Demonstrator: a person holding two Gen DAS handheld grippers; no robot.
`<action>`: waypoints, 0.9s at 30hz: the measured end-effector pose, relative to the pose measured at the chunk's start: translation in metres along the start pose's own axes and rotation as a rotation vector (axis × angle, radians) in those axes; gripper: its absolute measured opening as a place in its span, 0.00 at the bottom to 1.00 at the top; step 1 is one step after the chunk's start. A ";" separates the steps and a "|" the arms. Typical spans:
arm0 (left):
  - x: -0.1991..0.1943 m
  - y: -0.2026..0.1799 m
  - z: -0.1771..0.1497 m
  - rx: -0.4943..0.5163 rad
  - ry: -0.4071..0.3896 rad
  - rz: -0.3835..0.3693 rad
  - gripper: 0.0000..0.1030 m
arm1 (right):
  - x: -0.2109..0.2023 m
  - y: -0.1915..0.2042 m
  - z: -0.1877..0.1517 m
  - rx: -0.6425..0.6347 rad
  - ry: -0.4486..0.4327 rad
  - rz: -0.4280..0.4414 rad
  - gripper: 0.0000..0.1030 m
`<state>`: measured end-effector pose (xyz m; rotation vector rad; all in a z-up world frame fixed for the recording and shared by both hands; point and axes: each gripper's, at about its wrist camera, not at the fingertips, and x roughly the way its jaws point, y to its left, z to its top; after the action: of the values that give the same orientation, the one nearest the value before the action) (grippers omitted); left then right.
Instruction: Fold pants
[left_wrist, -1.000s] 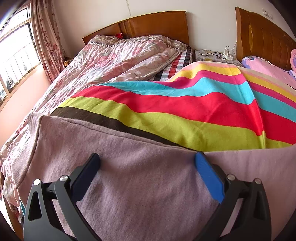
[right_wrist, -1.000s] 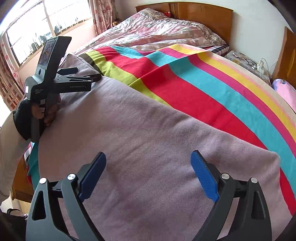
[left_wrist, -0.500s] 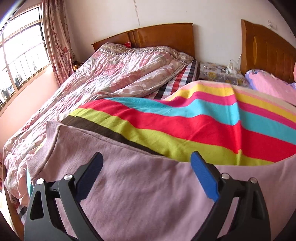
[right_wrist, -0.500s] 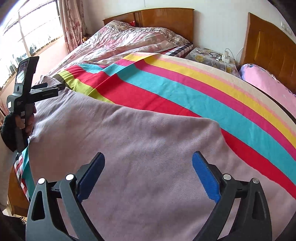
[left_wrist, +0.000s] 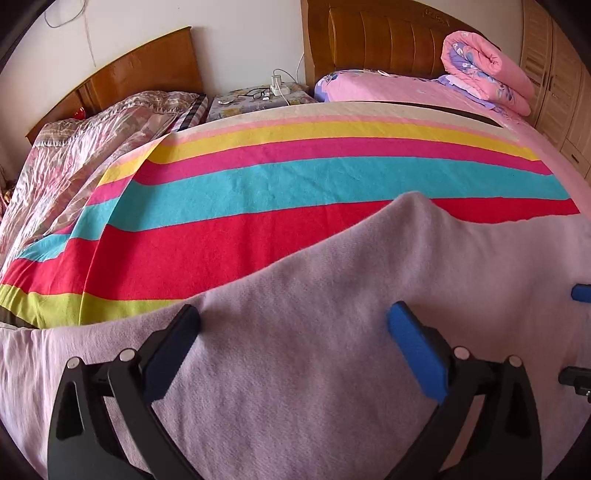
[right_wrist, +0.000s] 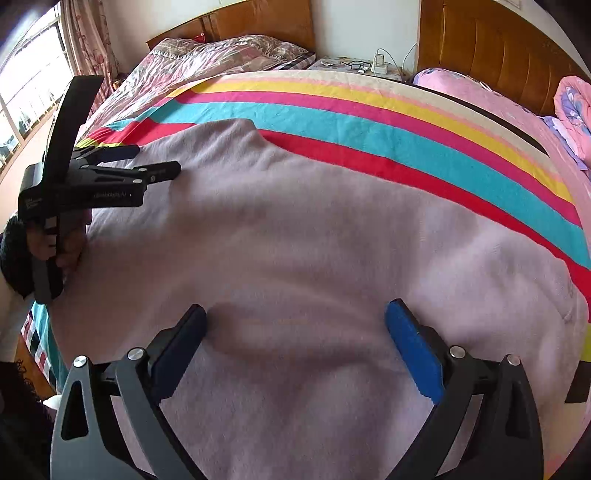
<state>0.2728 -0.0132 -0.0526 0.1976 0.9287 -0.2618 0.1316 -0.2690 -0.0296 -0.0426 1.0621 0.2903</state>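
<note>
left hand-held gripper (left_wrist: 291, 339) swung rightward, two hand-held grippers spread wide, one lilac pants (right_wrist: 295, 240), one striped blanket (left_wrist: 295, 184)

Only faint pale lettering on the side of the left hand-held gripper (right_wrist: 155, 162), seen from the right wrist view: 1 short line along the black body near the handle, too blurred and small to read. Another tiny pale mark nearer the rear end, likewise illegible. No legible words, brands, numbers or signs anywhere else in either view.
</note>
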 end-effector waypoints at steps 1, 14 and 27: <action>0.001 0.001 0.000 0.005 -0.001 -0.003 0.99 | -0.007 -0.002 -0.008 -0.018 -0.003 -0.019 0.92; -0.003 0.001 -0.006 -0.006 -0.018 0.023 0.99 | -0.041 0.003 -0.063 -0.029 0.021 0.048 0.94; -0.005 -0.002 -0.008 -0.005 -0.025 0.039 0.99 | -0.086 -0.016 -0.063 0.082 -0.105 -0.060 0.95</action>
<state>0.2629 -0.0117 -0.0531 0.2072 0.9001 -0.2253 0.0434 -0.3135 0.0123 0.0138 0.9660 0.1928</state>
